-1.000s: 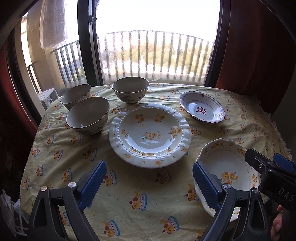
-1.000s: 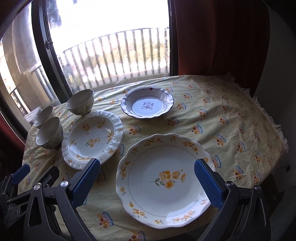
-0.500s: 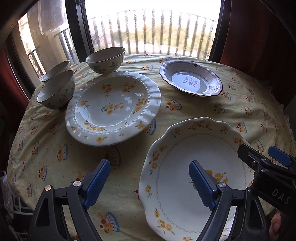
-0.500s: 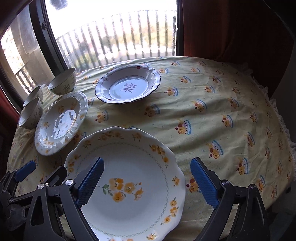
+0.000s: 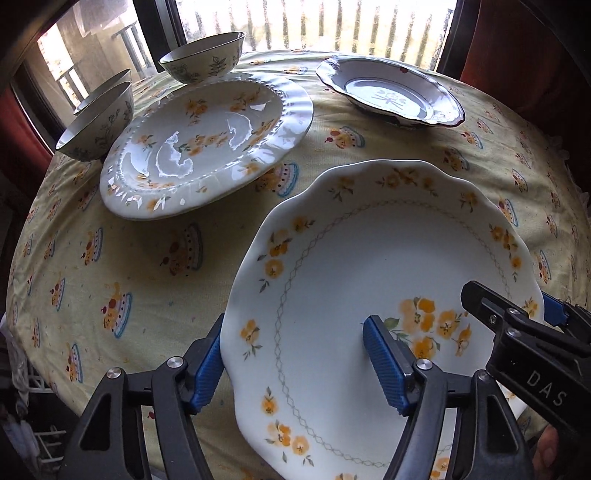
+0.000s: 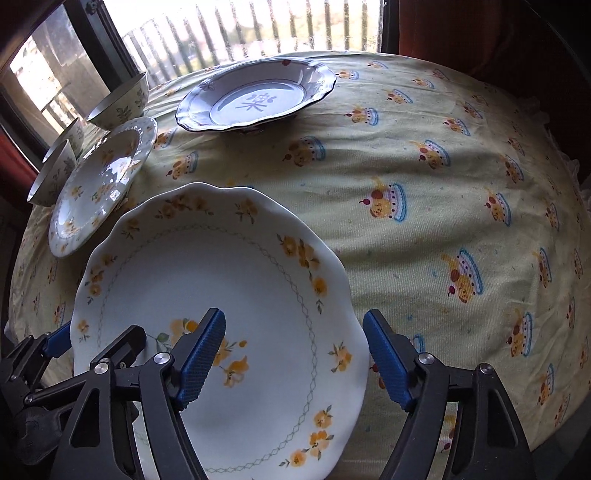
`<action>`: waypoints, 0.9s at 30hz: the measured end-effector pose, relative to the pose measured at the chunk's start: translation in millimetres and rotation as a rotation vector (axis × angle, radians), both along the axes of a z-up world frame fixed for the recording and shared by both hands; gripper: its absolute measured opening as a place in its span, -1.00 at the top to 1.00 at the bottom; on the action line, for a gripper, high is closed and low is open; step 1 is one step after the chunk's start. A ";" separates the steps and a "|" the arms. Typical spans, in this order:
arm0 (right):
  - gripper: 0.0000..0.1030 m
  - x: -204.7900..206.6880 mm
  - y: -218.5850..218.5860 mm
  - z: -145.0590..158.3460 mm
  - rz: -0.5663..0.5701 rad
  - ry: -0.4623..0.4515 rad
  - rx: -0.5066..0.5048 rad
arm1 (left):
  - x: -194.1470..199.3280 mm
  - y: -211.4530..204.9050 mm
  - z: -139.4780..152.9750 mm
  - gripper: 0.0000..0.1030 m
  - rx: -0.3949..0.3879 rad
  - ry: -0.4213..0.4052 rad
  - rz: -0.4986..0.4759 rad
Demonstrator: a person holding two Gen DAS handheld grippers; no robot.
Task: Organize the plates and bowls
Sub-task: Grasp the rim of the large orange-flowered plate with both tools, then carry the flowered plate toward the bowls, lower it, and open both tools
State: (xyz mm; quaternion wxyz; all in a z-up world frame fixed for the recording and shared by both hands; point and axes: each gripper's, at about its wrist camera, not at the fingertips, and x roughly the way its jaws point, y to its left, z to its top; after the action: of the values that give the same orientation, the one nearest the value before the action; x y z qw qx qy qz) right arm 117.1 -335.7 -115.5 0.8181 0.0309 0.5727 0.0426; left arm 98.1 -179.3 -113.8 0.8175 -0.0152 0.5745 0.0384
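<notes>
A white scalloped plate with orange flowers [image 5: 369, 266] lies at the table's near edge. My left gripper [image 5: 295, 365] is open and straddles its left rim, one finger outside, one over the plate. My right gripper [image 6: 291, 358] is open and straddles the same plate's [image 6: 221, 266] right rim. Farther back are a ribbed flowered plate [image 5: 207, 144], a blue-rimmed plate with a central character [image 5: 391, 96], and three bowls: one at the back [image 5: 203, 57] and two at the left [image 5: 99, 122].
A round table carries a yellow patterned cloth [image 6: 424, 184]. Behind it are a window with balcony railing [image 5: 314, 26] and red curtains [image 6: 480, 33]. The table edge drops off at the left [image 5: 22, 295] and right [image 6: 576, 184].
Both grippers have moved forward and down to the scalloped plate. Each pair of fingers now straddles a rim of the plate. Both remain open.
</notes>
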 end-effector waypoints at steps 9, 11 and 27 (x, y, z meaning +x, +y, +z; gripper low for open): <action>-0.33 3.7 -0.4 -4.7 -0.001 0.010 0.001 | 8.3 3.2 -3.1 -0.44 -0.016 0.009 -0.001; -0.33 4.0 -1.3 -4.3 -0.004 0.012 0.000 | 10.0 3.4 -3.1 -0.43 -0.017 0.013 -0.004; -0.34 -8.7 14.2 10.5 -0.126 0.024 -0.044 | 7.3 22.0 13.0 -0.42 -0.033 -0.015 -0.145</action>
State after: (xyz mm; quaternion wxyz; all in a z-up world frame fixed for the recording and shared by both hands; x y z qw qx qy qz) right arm 108.4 -321.5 -105.0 0.8126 0.0492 0.5803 -0.0218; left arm 105.3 -157.3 -100.8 0.8221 0.0126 0.5684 -0.0304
